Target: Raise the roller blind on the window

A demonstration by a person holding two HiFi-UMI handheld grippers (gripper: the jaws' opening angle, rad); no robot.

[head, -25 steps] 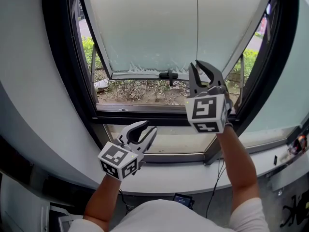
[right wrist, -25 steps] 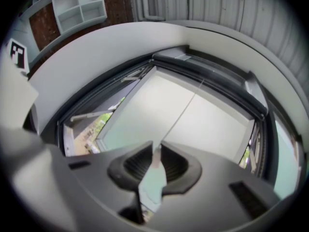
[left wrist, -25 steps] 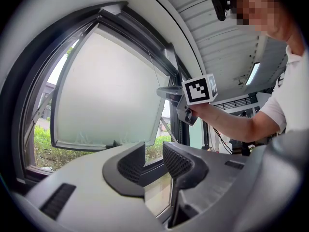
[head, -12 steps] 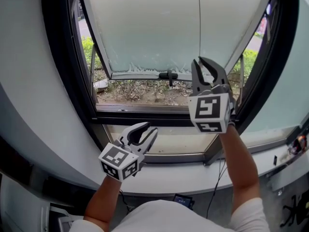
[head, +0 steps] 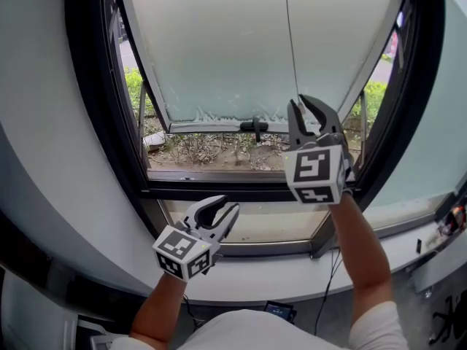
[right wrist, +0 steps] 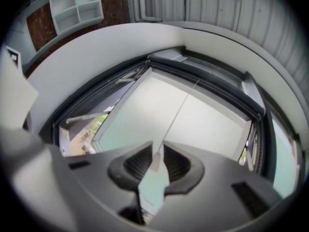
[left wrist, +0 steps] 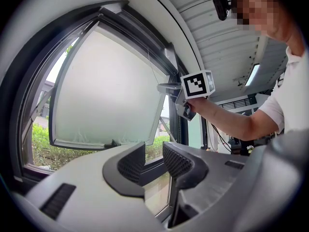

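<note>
Win. frame [head: 87, 86] dark matt metal, pane [head: 219, 42] frosted.

Window sill [head: 277, 272]: white, smooth, curved ledge running beneath the black-framed window [head: 219, 175], from lower left to far right.
On it, far right end: small cluster with red and orange parts [head: 456, 216], too small to identify.
Over its front edge: thin black cable [head: 326, 283], hanging down.
Below the edge: small dark device with a blue-lit face [head: 279, 310]; its support cannot be told.

The cord [head: 290, 42] above the right hand-held gripper [head: 298, 102] now slants left.
</note>
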